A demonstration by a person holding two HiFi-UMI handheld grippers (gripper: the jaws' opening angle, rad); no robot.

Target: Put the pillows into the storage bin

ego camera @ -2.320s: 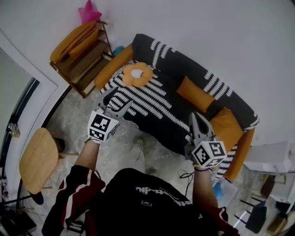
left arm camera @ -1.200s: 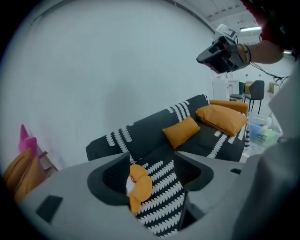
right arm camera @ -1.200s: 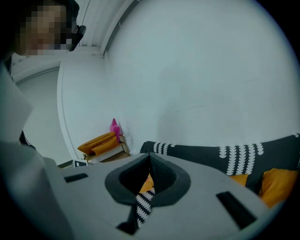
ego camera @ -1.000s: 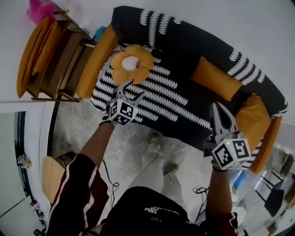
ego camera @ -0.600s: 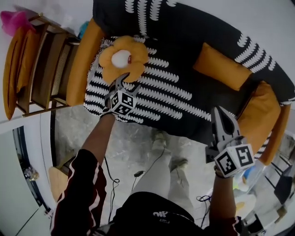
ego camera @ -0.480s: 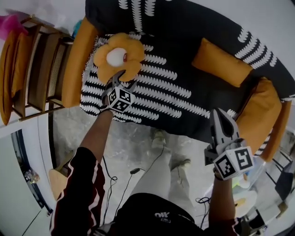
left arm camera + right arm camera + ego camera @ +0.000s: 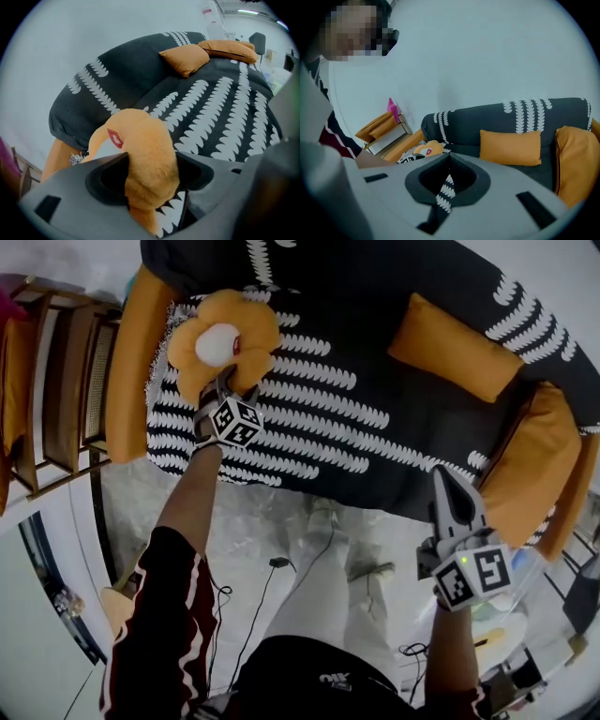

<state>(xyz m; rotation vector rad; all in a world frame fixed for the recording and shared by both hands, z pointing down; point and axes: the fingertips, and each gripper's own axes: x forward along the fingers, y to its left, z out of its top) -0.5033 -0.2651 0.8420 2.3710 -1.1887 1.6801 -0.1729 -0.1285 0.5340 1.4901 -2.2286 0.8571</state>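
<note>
An orange flower-shaped pillow with a white centre lies on the left end of the black-and-white sofa. My left gripper is at its near edge. In the left gripper view one petal of the flower pillow is pinched between the jaws of the left gripper. A rectangular orange pillow leans on the sofa back to the right. My right gripper hangs shut and empty in front of the sofa's right end. The right gripper view shows its jaws closed together, with the rectangular pillow beyond.
A large orange cushion sits at the sofa's right arm and an orange bolster at its left arm. A wooden rack stands left of the sofa. A cable runs over the marble floor. A translucent container shows at lower right.
My left gripper has reached forward to the flower pillow and its jaws have closed on a petal. The right gripper has stayed shut, low in front of the sofa.
</note>
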